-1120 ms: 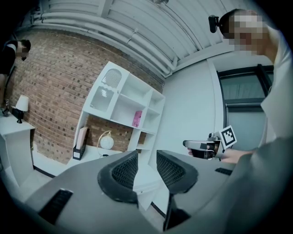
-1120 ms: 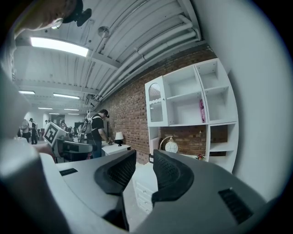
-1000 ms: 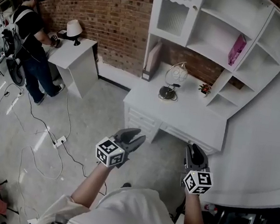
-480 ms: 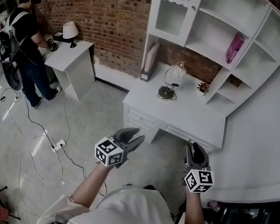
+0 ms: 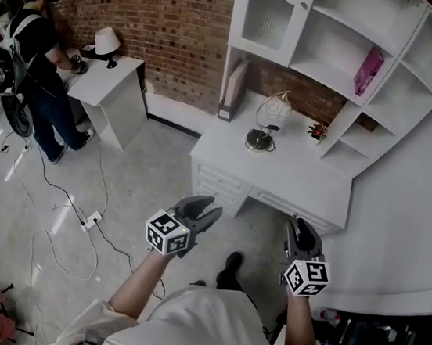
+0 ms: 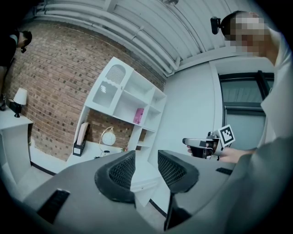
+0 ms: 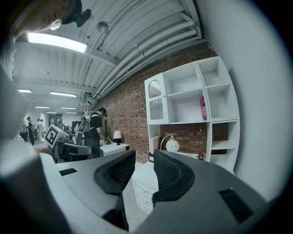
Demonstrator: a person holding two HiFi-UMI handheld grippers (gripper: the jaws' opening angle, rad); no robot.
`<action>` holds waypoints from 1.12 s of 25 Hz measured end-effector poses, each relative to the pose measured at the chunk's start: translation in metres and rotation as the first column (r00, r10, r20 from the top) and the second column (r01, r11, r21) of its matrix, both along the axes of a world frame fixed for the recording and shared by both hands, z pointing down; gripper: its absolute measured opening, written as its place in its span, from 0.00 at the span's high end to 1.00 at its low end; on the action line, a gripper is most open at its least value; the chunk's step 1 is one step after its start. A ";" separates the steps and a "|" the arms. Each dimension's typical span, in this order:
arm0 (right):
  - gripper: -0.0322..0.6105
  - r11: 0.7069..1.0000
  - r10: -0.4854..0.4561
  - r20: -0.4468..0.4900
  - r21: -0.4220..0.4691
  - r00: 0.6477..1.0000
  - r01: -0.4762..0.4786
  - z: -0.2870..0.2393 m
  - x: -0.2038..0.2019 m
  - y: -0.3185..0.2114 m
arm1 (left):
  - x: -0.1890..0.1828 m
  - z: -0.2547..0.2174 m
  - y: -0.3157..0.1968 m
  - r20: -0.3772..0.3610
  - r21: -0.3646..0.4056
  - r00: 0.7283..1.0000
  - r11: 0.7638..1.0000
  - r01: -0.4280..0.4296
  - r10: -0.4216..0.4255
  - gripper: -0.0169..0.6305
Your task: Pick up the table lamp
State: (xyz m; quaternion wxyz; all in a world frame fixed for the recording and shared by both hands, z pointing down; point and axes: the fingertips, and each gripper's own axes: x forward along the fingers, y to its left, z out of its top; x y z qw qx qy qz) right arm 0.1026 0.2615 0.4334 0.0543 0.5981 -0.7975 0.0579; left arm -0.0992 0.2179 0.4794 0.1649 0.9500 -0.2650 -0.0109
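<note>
Brick wall [image 5: 165,19] fills the back. Against it stands a white desk [image 5: 294,182] w/ a shelf unit [image 5: 327,44] on top. The table lamp [image 5: 267,121] stands on this desk, toward the back and left of middle, btw. a file holder [image 5: 233,91] and a small plant [image 5: 317,132].

Left gripper [image 5: 206,208] and right gripper [image 5: 304,225] are both in front of the desk, over the floor, well apart from the table lamp. In the head view it lies at approx. 1 o'clock from the left gripper and approx. 11 o'clock from the right gripper; neither is clearly nearer, I think. Both point abt. level toward the desk. The jaws of each stand partly apart w/ nothing between them, so both are empty.

The table lamp is upright, so its long axis is vertical. A thin metal hoop bends over a pale round globe, on a dark round base [image 5: 258,141]. Level jaws probably fit the hoop better than the globe.

A second lamp [image 5: 107,41] w/ white shade is at 10 o'clock, far off, beside another person [image 5: 40,66].
</note>
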 end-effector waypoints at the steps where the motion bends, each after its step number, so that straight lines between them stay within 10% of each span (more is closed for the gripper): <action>1: 0.73 1.000 -0.002 0.003 -0.002 1.000 0.002 0.001 0.001 -0.006 | 0.001 0.001 -0.005 0.003 -0.003 1.000 1.000 0.002 -0.002 0.73; 28: 0.74 0.979 -0.187 0.050 -0.078 0.981 0.190 0.040 0.120 -0.255 | 0.137 0.022 -0.219 0.042 -0.048 0.995 0.994 0.097 -0.095 0.73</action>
